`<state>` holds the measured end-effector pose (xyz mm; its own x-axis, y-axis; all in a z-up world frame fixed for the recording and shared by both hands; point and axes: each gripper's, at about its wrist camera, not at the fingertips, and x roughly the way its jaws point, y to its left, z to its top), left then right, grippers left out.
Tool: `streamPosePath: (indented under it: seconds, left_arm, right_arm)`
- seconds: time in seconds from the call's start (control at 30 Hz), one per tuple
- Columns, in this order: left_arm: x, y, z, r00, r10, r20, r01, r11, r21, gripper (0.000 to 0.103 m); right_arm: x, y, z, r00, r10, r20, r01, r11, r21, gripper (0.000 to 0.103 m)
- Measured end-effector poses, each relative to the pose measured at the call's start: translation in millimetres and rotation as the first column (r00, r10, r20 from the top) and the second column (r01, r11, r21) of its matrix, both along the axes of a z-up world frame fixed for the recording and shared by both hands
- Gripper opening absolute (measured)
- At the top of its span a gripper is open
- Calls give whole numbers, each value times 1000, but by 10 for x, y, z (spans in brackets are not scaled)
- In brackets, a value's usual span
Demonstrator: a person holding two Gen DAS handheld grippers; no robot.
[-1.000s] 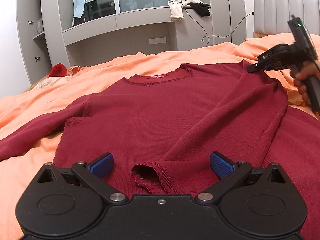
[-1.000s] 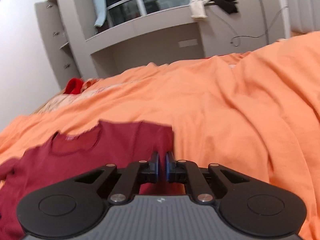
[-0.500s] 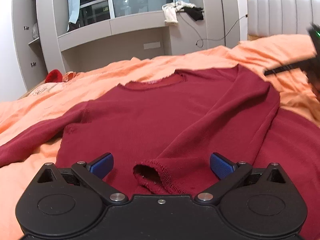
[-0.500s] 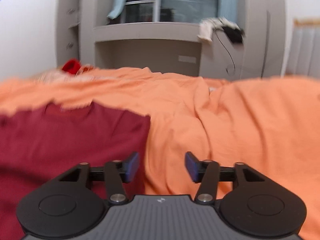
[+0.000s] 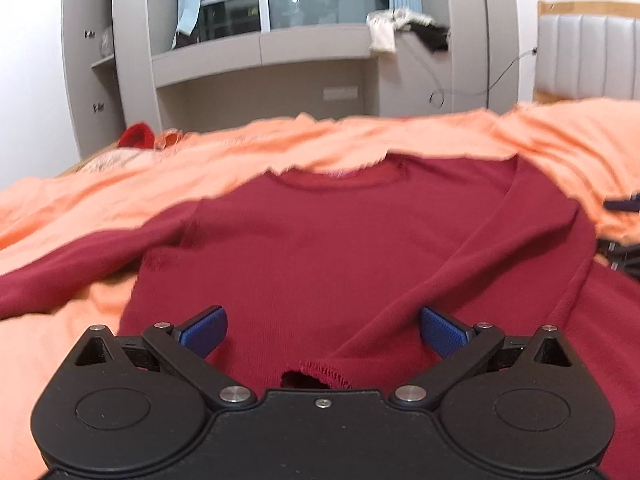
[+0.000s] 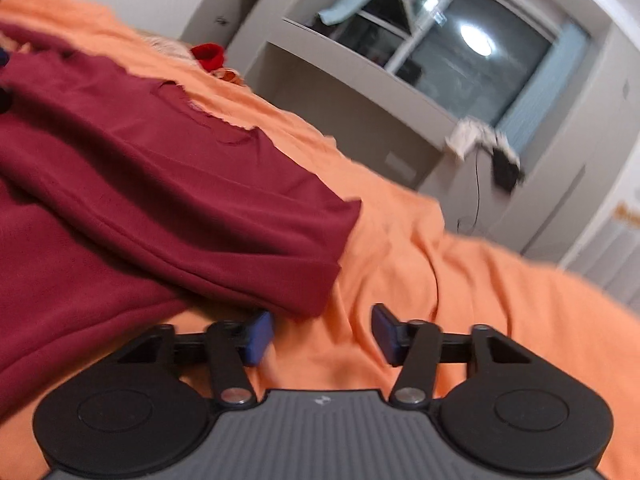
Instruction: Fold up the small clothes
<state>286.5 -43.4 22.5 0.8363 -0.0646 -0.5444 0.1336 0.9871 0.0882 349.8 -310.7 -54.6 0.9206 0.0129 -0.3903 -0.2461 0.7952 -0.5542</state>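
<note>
A dark red long-sleeved sweater lies flat on an orange bedsheet. Its right sleeve is folded across the body, with the cuff close to my left gripper. My left gripper is open and empty, just above the sweater's lower part. In the right wrist view the sweater fills the left side, its folded shoulder edge ending just ahead of the fingers. My right gripper is open and empty over the bedsheet, its left pad next to the sweater's edge.
A grey wall unit with shelves and a window stands behind the bed. Clothes hang over its ledge. A small red item lies at the bed's far left. A padded headboard is at the right.
My right gripper opened, let go of the sweater's shoulder and dropped, tilted, to its right edge. My left gripper stayed open and shifted slightly forward over the sweater.
</note>
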Motion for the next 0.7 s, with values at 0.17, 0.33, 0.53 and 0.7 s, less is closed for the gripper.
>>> streamPosePath:
  seconds: [0.17,0.33,0.53,0.7]
  left_arm:
    - [3,17,21,1000,-8,9,8,1000,0,102]
    - [152,-58,297,993,-73,90,79,995,-56,102]
    - [818,-754,512,983,-176,61,182,975,-124,102]
    - [1378,-1418,394,956,-293,-5,287,942,-175,102]
  right_arm:
    - [71,77,-66,999,25,-38,-26,999,-21,8]
    - [71,-39,-38,999,27,-44,-24,998,61,8]
    - [-33,-126,-47,1000,20,-9,-19,993,120,9]
    - [-66,-116,-45,1000,24,8,-25,993,115,16]
